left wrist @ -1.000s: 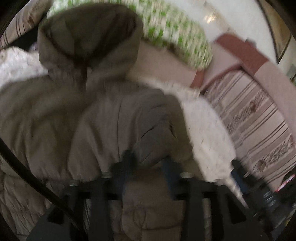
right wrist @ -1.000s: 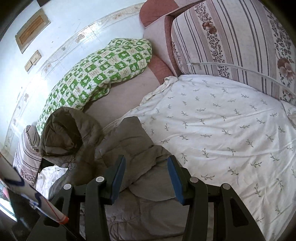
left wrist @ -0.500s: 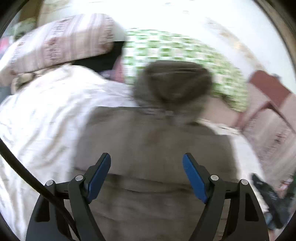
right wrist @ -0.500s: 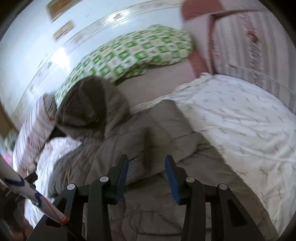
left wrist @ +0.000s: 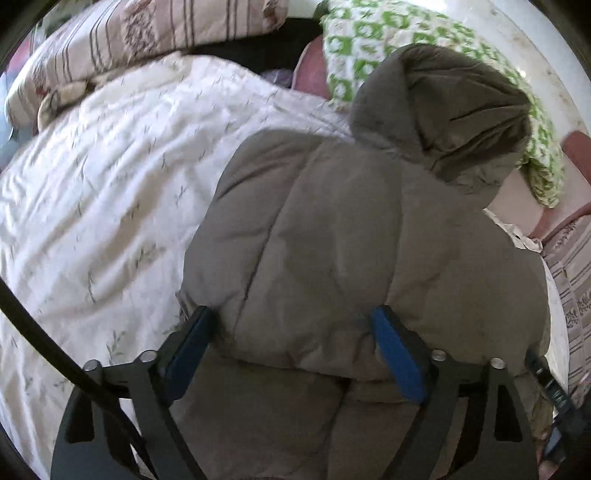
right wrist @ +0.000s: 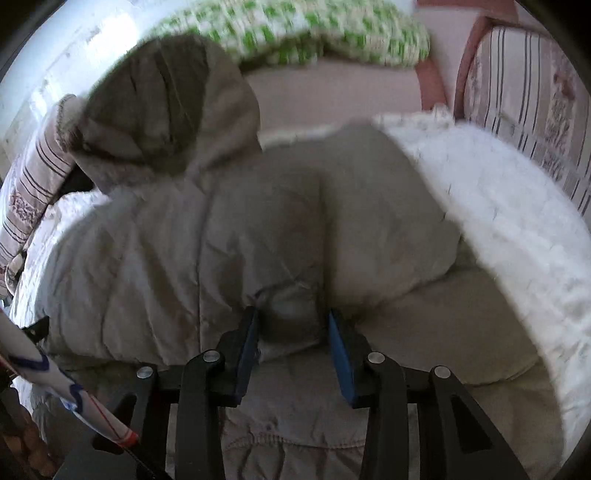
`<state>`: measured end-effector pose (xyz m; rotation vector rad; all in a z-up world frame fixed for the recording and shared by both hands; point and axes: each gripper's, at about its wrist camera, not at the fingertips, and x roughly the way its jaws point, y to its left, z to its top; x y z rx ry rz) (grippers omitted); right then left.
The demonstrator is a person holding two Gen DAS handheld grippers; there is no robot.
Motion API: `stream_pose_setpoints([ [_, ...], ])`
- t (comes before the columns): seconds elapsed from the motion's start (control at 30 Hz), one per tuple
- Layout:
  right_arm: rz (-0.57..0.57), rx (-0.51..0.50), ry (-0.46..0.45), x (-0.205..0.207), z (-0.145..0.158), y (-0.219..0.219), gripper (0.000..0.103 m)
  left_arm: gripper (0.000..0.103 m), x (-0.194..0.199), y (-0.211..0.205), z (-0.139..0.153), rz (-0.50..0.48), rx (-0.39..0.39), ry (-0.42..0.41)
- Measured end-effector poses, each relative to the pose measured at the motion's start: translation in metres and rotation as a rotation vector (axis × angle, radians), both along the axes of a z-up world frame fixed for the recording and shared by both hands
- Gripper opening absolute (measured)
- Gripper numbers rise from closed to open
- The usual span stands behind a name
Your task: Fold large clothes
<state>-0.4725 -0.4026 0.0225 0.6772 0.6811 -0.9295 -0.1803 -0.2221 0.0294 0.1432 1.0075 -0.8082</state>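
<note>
A grey-brown padded jacket lies on the bed with its hood at the far end and its sides folded in. My left gripper hangs low over the jacket's near left part. Its jaws are opening wide, they straddle a puffy fold, and the pads do not press it. In the right wrist view the jacket and hood show again, blurred. My right gripper stands narrow, and a bunched lump of the jacket fills the gap between its blue pads.
A white leaf-print sheet covers the bed around the jacket. A green checked pillow lies behind the hood, a striped pillow at far left, and a striped cushion at right. A white stick crosses the lower left.
My left gripper let go of the jacket fold, opened wide and swung left across the jacket. My right gripper came down closer to the jacket and narrowed around a lump of it.
</note>
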Motion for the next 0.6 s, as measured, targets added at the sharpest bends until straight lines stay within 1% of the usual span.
stream_pose_setpoints([
  [0.1,-0.005,0.035,-0.014,-0.004,-0.005,-0.005,0.043,0.094,0.005,0.002,-0.003,0.01,-0.004,0.033],
  [0.17,-0.005,0.029,-0.013,-0.004,-0.004,-0.004,0.043,0.094,0.0,0.003,0.002,0.013,-0.005,0.01],
  [0.23,-0.024,0.008,-0.033,-0.01,0.005,-0.001,0.043,0.09,-0.003,0.007,0.01,0.019,-0.029,-0.01],
  [0.27,-0.033,-0.008,-0.039,-0.012,0.01,0.001,0.043,0.09,-0.005,0.008,0.017,0.022,-0.058,-0.024],
  [0.3,-0.041,-0.051,-0.046,-0.015,0.02,0.006,0.043,0.09,-0.014,0.01,0.028,0.003,-0.095,-0.061],
  [0.33,-0.052,-0.121,-0.046,-0.017,0.033,0.012,0.043,0.09,-0.021,0.009,0.035,-0.008,-0.107,-0.096],
  [0.37,-0.063,-0.167,-0.046,-0.018,0.04,0.017,0.043,0.09,-0.031,0.007,0.044,-0.026,-0.118,-0.145],
  [0.4,-0.071,-0.204,-0.053,-0.019,0.047,0.021,0.043,0.09,-0.038,0.004,0.047,-0.047,-0.131,-0.169],
  [0.43,-0.074,-0.234,-0.091,-0.022,0.054,0.026,0.043,0.09,-0.043,0.001,0.048,-0.07,-0.139,-0.175],
  [0.5,-0.055,-0.245,-0.124,-0.019,0.058,0.029,0.043,0.09,-0.054,-0.011,0.043,-0.117,-0.13,-0.174],
  [0.57,-0.039,-0.259,-0.115,-0.014,0.057,0.031,0.043,0.09,-0.062,-0.022,0.034,-0.149,-0.107,-0.166],
  [0.6,-0.015,-0.244,-0.114,-0.009,0.054,0.028,0.043,0.09,-0.066,-0.029,0.027,-0.165,-0.079,-0.167],
])
